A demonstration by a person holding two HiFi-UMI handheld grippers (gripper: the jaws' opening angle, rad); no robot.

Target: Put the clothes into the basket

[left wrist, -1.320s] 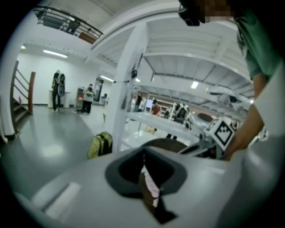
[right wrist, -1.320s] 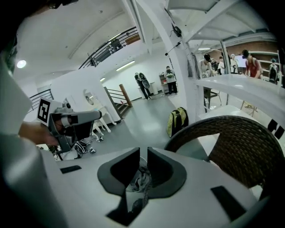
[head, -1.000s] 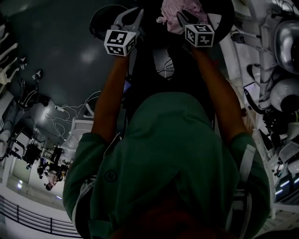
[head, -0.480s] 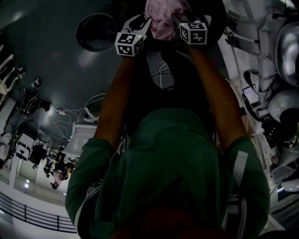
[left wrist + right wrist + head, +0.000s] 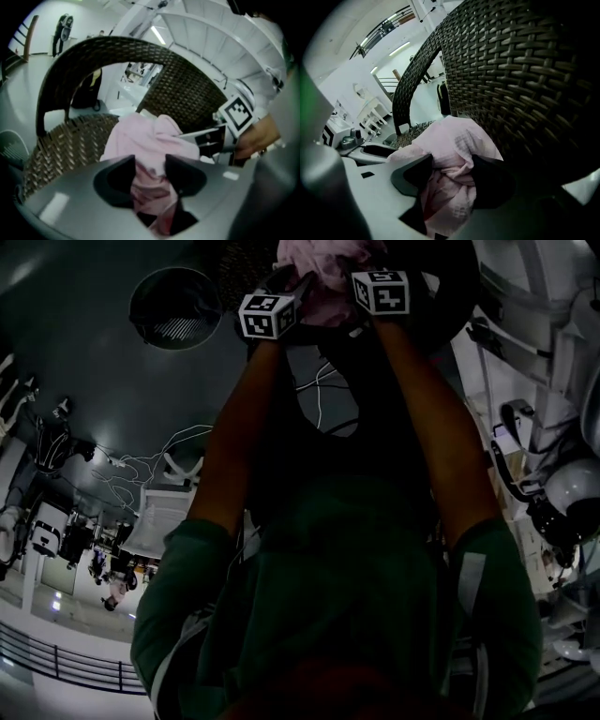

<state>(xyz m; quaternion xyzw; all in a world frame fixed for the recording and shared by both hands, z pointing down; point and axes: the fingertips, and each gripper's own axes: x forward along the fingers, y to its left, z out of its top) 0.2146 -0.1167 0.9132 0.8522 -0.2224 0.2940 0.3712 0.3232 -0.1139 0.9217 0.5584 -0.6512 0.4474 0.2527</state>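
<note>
Head view: a person in a green top reaches both arms down and forward. The left tool (image 5: 292, 285) and the right tool (image 5: 358, 276) sit close together at the top of the frame, each beside a bunched pink garment (image 5: 319, 261). The garment lies over the dark woven basket (image 5: 236, 257). A round dark object (image 5: 175, 307) lies apart on the grey floor.

Left gripper view: the left tool (image 5: 150, 169) has just been opening its jaws, which stand wide apart. Pink folds fill the gap between them, loose rather than pinched. The garment (image 5: 152, 136) sits inside the basket (image 5: 187, 89), under its arched handle (image 5: 89, 49). No other clothing shows in there. It is unclear whether the garment rests on the woven bottom.

Right gripper view: the right tool (image 5: 452, 176) has also just been opening, and its jaws are spread with the garment (image 5: 457, 138) heaped between them. The basket wall (image 5: 525, 70) rises close on the right.

Risks, as a judgement: cloth bunched between both sets of jaws could catch on a pad and be dragged back out when the tools lift. A fold left across the rim could slide outside. The right tool is close to the wall, so a careless pull-back could knock the basket or tip it
</note>
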